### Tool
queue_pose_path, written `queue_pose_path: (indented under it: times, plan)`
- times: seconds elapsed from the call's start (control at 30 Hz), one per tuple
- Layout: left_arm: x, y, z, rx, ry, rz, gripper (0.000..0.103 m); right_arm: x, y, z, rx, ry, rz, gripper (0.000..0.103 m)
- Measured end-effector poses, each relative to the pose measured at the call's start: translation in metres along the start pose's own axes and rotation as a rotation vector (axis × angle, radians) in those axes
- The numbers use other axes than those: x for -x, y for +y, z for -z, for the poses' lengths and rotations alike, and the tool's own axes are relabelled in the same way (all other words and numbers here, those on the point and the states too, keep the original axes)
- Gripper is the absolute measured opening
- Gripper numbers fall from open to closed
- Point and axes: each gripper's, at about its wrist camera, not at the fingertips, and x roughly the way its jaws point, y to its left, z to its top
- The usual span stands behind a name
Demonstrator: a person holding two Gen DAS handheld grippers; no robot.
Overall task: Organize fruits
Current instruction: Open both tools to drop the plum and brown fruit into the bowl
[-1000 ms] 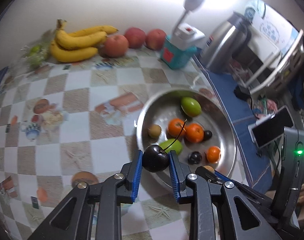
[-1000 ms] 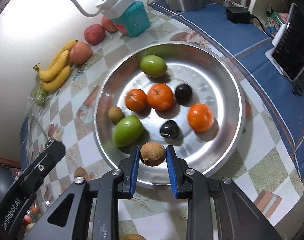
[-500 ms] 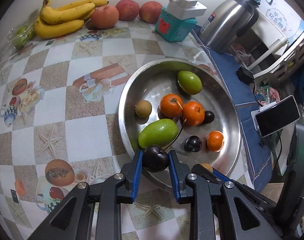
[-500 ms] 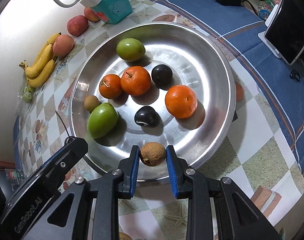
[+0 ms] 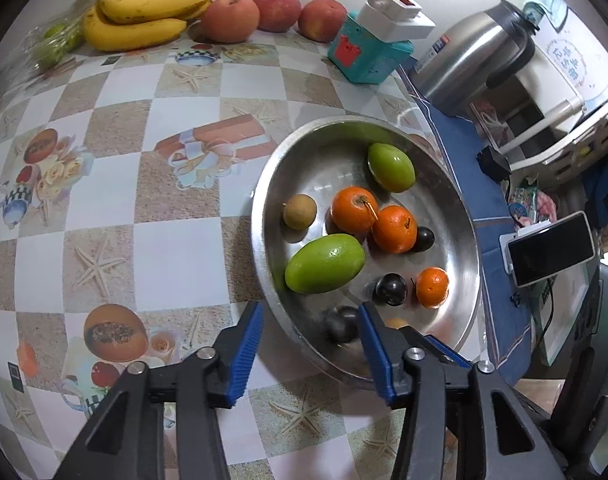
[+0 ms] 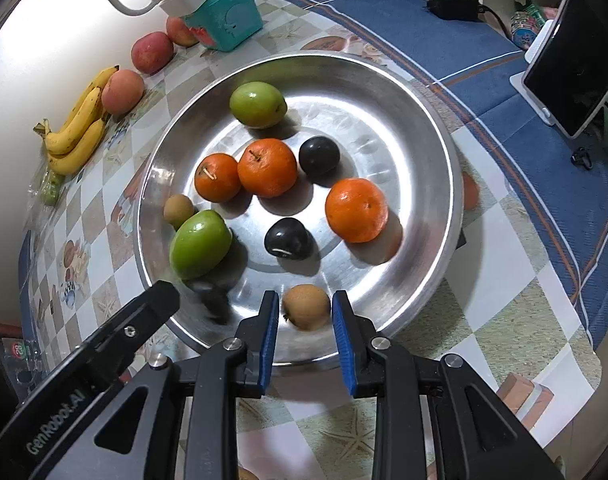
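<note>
A round steel bowl holds green fruits, oranges, dark plums and small brown fruits. My left gripper is open over the bowl's near rim; a dark cherry lies blurred in the bowl between its fingers, also seen in the right wrist view. My right gripper stands slightly apart around a small brown fruit that rests in the bowl by the near rim; whether the pads touch it I cannot tell.
Bananas and peaches lie along the back wall. A teal box with a white lamp, a steel kettle and a phone on a stand stand to the right on a blue cloth.
My left gripper opened and the dark cherry dropped into the bowl. My right gripper's fingers widened a little around the brown fruit. Both grippers came lower over the bowl.
</note>
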Motion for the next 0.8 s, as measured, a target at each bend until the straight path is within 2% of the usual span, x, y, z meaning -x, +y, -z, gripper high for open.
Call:
queue_pose_path:
  times: [0.07,0.17,0.23,0.27,0.33,0.4,0.47,0.57,0.8]
  plan:
    - [0.004,0.003,0.0,0.006,-0.008,0.008,0.054,0.001,0.001,0.0,0.006,-0.005,0.005,0.029]
    - [0.013,0.007,0.001,0.013,-0.035,-0.007,0.06,0.001,0.005,-0.001,0.021,-0.009,0.016,0.034]
    - [0.018,0.012,0.001,0.022,-0.055,-0.034,0.067,0.002,0.008,0.0,0.031,-0.016,0.02,0.043]
    - [0.022,0.016,0.002,0.034,-0.068,-0.054,0.073,0.003,0.009,-0.001,0.035,-0.02,0.022,0.044]
    - [0.026,0.025,0.003,0.058,-0.083,-0.097,0.082,0.004,0.012,0.0,0.045,-0.028,0.028,0.05]
    - [0.029,0.039,0.005,0.094,-0.103,-0.196,0.09,0.005,0.016,0.001,0.062,-0.035,0.033,0.057]
    - [0.031,0.051,0.009,0.117,-0.113,-0.289,0.097,0.004,0.02,0.003,0.075,-0.037,0.044,0.059]
    - [0.035,0.068,0.014,0.152,-0.123,-0.384,0.101,0.003,0.024,0.005,0.098,-0.037,0.061,0.059]
    - [0.046,0.089,0.029,0.163,-0.145,-0.505,0.103,0.002,0.038,0.015,0.151,-0.052,0.072,0.067]
